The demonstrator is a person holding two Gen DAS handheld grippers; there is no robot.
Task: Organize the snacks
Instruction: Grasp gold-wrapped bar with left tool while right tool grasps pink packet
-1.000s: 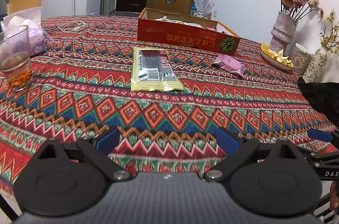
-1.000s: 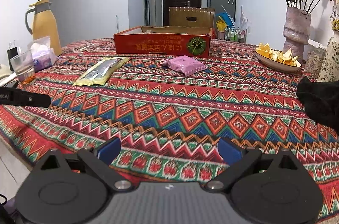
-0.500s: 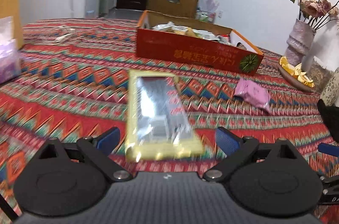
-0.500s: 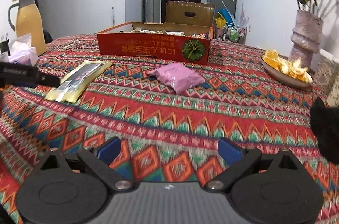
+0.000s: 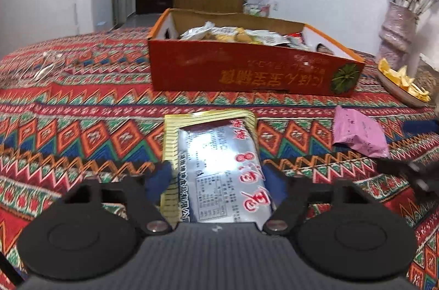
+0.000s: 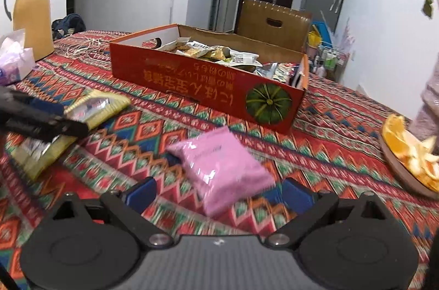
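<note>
While jaws of left gripper (image 5: 216, 177) have just been closing, yellow-edged snack packet (image 5: 216, 166) lies between them on patterned worktop (image 5: 82, 125); contact with pads looks near, cannot confirm pinch. Right gripper (image 6: 219, 194), jaws spread, straddles pink packet (image 6: 222, 169), not touching. Best: finish squeeze at packet's sides, lift flat. Red box (image 5: 247, 70) just beyond, already holding snacks; clear cloth between, fruit-peel plate (image 6: 397, 161) off right.

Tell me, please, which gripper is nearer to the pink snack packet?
Right. The right gripper has the pink snack packet between its open fingers; the left gripper straddles the yellow-edged silver packet beside it.
</note>
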